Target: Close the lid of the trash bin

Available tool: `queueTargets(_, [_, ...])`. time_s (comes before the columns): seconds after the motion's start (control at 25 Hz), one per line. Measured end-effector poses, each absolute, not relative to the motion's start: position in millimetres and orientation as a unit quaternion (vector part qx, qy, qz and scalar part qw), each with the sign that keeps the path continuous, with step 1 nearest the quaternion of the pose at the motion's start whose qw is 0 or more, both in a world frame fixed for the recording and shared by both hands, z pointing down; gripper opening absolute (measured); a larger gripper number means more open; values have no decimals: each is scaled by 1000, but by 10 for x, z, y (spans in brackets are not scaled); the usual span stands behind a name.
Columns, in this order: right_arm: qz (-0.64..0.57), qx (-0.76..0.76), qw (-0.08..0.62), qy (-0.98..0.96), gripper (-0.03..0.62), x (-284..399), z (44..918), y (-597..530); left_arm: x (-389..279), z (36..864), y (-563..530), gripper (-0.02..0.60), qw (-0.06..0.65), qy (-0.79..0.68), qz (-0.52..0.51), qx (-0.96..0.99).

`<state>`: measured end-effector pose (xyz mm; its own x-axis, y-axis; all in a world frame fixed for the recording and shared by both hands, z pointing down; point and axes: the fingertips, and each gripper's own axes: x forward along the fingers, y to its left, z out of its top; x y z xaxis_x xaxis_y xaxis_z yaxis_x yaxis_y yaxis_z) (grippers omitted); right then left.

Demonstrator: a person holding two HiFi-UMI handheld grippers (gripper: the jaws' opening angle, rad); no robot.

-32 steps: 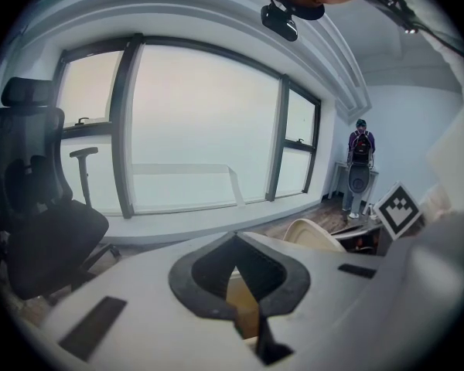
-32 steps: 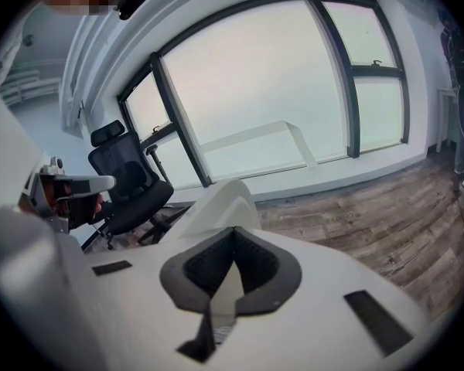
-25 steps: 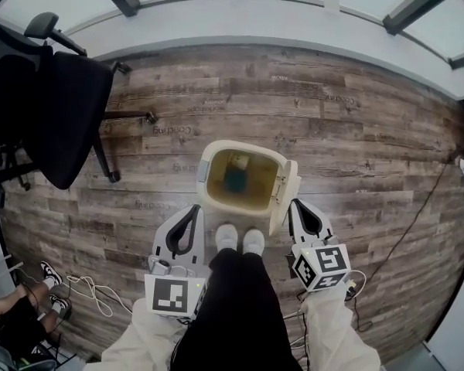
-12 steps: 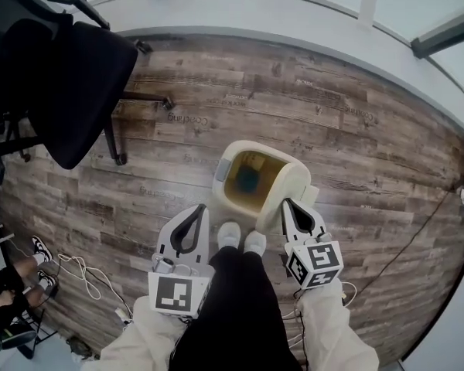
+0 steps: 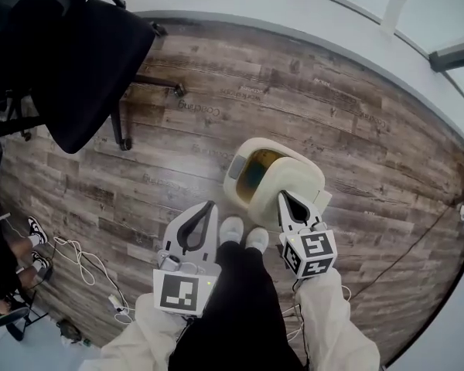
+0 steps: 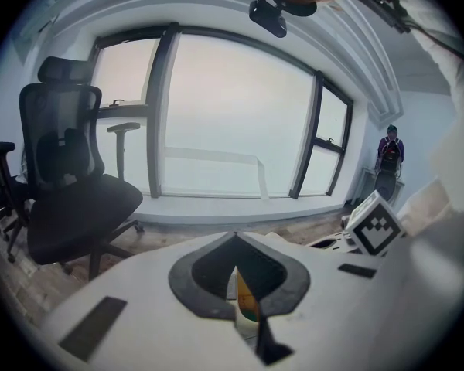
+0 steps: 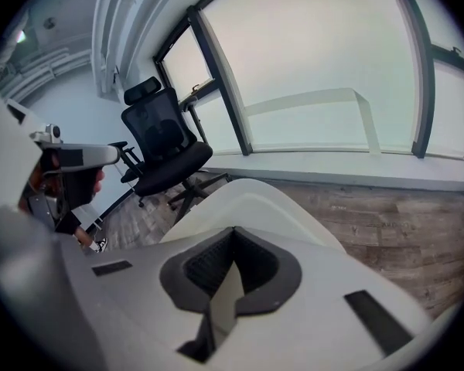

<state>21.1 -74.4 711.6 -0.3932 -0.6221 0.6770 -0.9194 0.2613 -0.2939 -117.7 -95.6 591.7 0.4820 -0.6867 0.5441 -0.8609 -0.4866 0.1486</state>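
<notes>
Jaws on both my grippers are pressed together, holding nothing. My right gripper [image 5: 284,199] seems to lean its tips on the back of the cream lid [image 5: 298,182], which tilts half over the trash bin [image 5: 242,165] at frame centre. My left gripper [image 5: 209,207] hangs just beside the bin. My tips could slide off the curved lid, or a hard shove could tip the bin. A second ago the lid stood upright; now it covers far more of the opening.
</notes>
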Motion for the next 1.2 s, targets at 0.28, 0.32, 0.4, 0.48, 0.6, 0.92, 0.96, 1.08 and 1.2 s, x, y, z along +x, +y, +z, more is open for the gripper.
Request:
queueTargets(0.28, [346,499,233,-759,23,98,7301,-821,-1377,6027,-998,6,213,-472,216,827])
queueTargets(0.32, [348,498,235,-759,23,76,7323,-830,-1414,6041,-1001,6,215,-474,216,826])
queueTargets(0.4, [349,496,240,-758,23,36,7369,-847,-1478,6059,-1006,6,216,-477,216,824])
queueTargets(0.48, [351,492,245,-758,23,12,7428,-861,-1519,6076,-1007,6,217,-479,216,822])
queueTargets(0.6, [353,486,255,-757,23,-30,7538,-887,-1575,6112,-1002,6,222,-482,217,820])
queueTargets(0.92, [361,476,277,-753,23,-159,7830,-954,-1772,6232,-981,6,235,-491,218,810])
queueTargets(0.96, [362,476,279,-752,23,-169,7868,-967,-1793,6252,-980,6,236,-492,219,809])
queueTargets(1.08, [363,477,285,-748,23,-174,7964,-987,-1835,6301,-979,6,237,-495,219,807])
queueTargets(1.2, [365,476,293,-745,23,-188,8041,-974,-1882,6336,-963,6,243,-498,219,803])
